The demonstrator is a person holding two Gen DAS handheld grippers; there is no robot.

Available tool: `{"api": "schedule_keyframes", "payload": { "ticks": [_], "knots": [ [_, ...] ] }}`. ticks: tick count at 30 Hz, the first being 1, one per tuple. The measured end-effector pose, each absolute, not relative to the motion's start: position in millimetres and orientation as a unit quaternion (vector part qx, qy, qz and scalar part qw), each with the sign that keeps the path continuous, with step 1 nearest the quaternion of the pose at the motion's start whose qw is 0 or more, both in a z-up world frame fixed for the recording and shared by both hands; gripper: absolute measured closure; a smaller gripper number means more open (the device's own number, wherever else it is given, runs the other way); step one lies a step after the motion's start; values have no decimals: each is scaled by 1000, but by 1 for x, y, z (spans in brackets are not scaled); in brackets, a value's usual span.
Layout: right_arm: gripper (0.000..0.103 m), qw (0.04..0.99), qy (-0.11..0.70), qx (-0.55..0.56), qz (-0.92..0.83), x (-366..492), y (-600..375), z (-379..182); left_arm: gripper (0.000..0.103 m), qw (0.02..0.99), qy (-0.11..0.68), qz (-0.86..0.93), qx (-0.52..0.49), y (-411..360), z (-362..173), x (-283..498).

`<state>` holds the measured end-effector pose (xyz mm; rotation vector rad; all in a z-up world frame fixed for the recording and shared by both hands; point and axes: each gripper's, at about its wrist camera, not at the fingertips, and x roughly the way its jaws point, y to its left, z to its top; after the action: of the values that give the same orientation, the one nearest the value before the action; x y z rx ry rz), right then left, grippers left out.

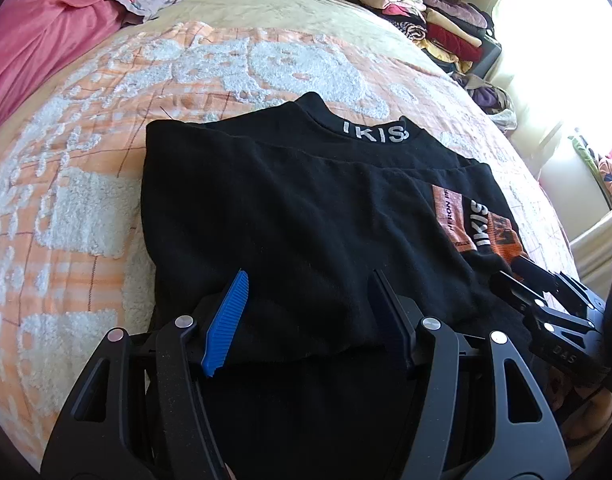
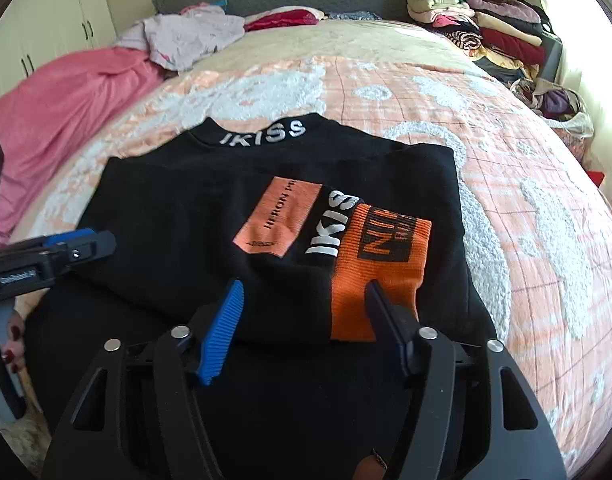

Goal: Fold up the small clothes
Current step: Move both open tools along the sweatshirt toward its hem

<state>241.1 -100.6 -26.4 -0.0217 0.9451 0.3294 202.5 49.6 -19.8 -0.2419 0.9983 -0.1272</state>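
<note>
A black top (image 1: 289, 208) with white "IKISS" lettering on its collar lies partly folded on the bed; it also shows in the right wrist view (image 2: 177, 216). An orange cuff (image 2: 382, 256) and an orange patch (image 2: 281, 216) lie on its right side. My left gripper (image 1: 306, 300) is open, its blue-padded fingers (image 1: 225, 320) standing over the near left fold. My right gripper (image 2: 306, 308) is open over the near edge by the orange cuff. Each gripper shows in the other's view, the right one (image 1: 546, 304) at lower right and the left one (image 2: 65, 252) at left.
The bed carries an orange and white fluffy blanket (image 2: 506, 160). A pink cover (image 2: 65, 96) and a pale crumpled garment (image 2: 185, 36) lie at far left. A stack of folded clothes (image 2: 486, 28) stands at the far right corner. White cupboards (image 2: 45, 12) stand behind.
</note>
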Motion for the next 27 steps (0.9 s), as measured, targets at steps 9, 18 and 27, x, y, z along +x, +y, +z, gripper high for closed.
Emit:
{"api": "schedule_keyframes", "payload": {
  "ticks": [9,18,27],
  "knots": [
    [23,889,434,33,142,224,-123,-6,48,878,459,-62,-122,52,-3,186],
    [10,906,407,68,98,213,-156,13,35,888,440,-47,-129,66,14,174],
    [7,920,378,91,53,206,-191,33,27,893,425,-10,-149,96,22,156]
  ]
}}
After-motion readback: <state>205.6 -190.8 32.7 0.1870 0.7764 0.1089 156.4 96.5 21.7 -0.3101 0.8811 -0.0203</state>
